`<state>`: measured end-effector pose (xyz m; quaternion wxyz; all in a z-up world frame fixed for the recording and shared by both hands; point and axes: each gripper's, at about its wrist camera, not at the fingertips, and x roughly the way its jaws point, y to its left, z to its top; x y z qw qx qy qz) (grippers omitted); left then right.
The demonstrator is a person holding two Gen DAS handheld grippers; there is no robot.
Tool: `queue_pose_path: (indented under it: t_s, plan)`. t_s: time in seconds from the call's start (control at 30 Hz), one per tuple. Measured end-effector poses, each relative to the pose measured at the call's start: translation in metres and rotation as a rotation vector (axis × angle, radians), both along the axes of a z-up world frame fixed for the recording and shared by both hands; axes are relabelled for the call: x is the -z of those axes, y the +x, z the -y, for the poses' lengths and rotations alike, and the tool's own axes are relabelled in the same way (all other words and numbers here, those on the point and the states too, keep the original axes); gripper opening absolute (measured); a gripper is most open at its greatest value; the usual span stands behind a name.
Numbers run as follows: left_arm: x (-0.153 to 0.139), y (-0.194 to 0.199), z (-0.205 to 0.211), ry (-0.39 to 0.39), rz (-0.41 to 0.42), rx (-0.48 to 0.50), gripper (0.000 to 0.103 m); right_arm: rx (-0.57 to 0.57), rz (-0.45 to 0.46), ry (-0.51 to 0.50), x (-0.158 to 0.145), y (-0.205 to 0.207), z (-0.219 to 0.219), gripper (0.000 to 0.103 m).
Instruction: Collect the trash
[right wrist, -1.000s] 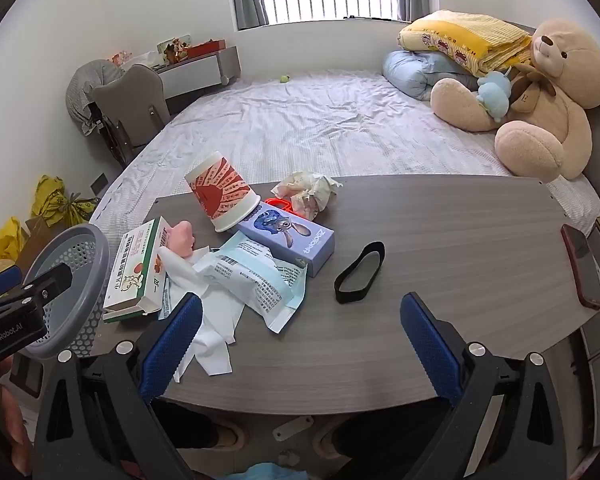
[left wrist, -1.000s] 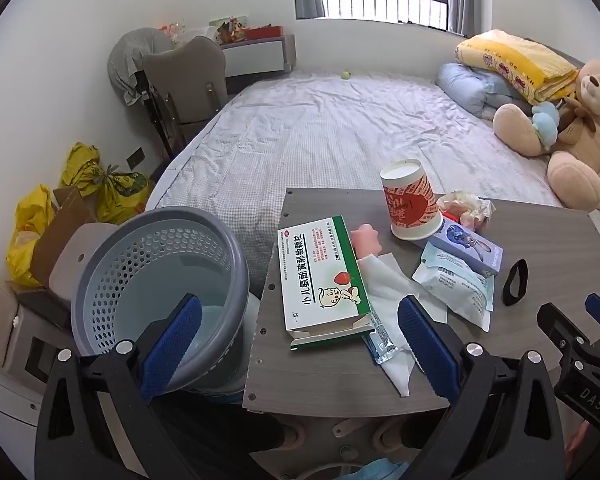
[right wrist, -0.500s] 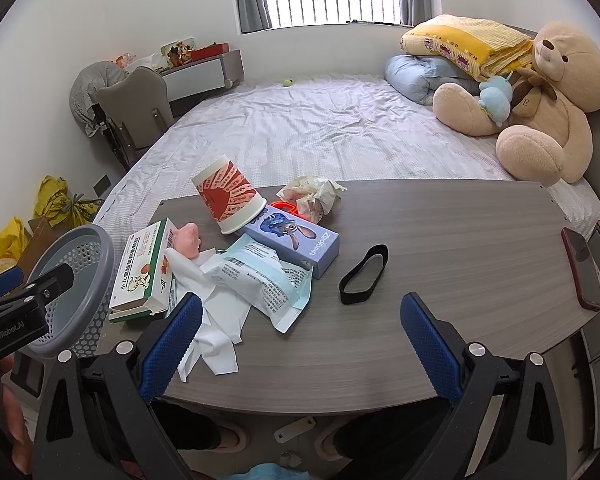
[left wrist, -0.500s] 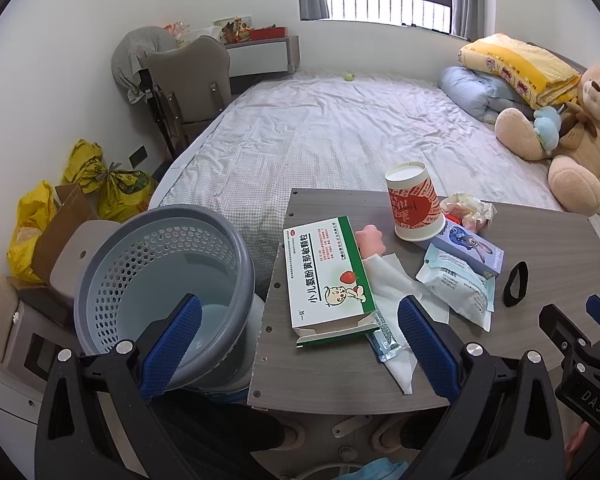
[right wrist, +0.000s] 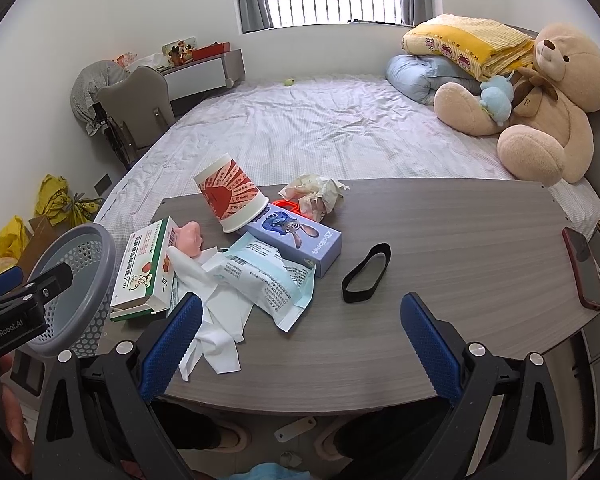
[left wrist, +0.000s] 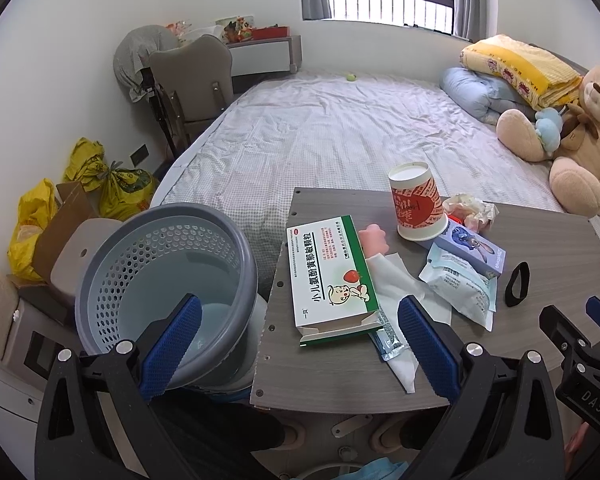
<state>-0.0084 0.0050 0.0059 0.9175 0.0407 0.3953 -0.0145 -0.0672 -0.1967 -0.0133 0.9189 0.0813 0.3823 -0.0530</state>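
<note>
both tools spread wide and empty, left tool (left wrist: 300, 344) near basket (left wrist: 100, 264), right tool (right wrist: 300, 342) over table (right wrist: 460, 240)

Two black-framed claws (left wrist: 300, 344) (right wrist: 300, 344) with blue textured pads (left wrist: 172, 344), silver screws, white "GenRobot.AI" lettering.

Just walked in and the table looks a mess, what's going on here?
A person holds a two-finger gripper in each hand, clearing trash. The left gripper and right gripper are both open and hold nothing. A green-and-white medicine box, an upturned red-and-white paper cup and white tissue lie on the grey wooden table. The grey perforated plastic basket beside it looks empty.
</note>
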Motion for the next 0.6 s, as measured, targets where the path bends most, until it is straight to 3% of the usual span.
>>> queue_pose_path:
  t_s: [0.6]
  plan:
    - [0.0002, 0.0000, -0.0001, 0.000, 0.000, 0.000, 0.097, -0.001, -0.007, 0.008, 0.0029, 0.0018, 0.0006, 0.095]
